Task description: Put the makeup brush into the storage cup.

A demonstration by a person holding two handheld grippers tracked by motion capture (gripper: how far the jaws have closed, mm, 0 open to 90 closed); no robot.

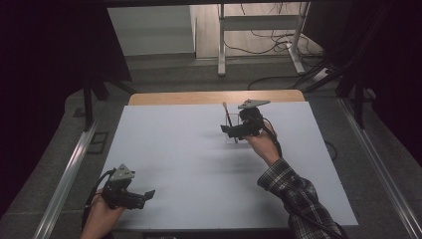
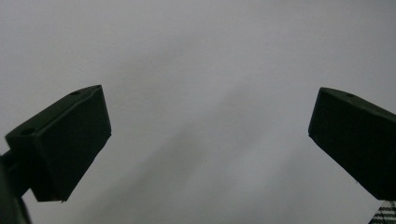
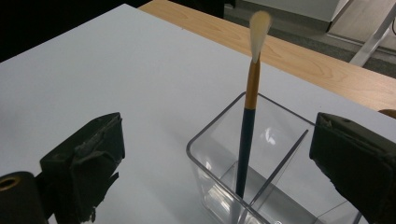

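nearest, at the bench's (image 1: 189, 164) front left corner: left gripper (image 1: 148, 194) low over the white sheet, jaws spread wide, holding nothing; in the left gripper view, bare white surface between the jaws (image 2: 210, 135) and a scrap of plaid sleeve (image 2: 385, 213) at the lower right corner. nothing lying on the open sheet between the two hands.

farther in, right of centre: right gripper (image 1: 226, 130) held by a hand with a plaid sleeve (image 1: 293, 191), jaws spread apart, gripping nothing. seen from the right gripper view, jaws (image 3: 219, 154) standing either side of a clear plastic holder (image 3: 210, 154) without touching it. inside, a clear divider (image 3: 280, 161) splitting the holder into compartments. brush (image 3: 247, 126) upright in the left compartment, leaning slightly, blue lower handle, orange upper part, pale bristles up, blurred at the tip. in the high view, brush (image 1: 227, 114) rising above the gripper.

beyond: bare wooden strip (image 1: 214, 97) along the far bench edge, then grey floor, a white frame (image 1: 259, 22) with loose cables (image 1: 271, 42).
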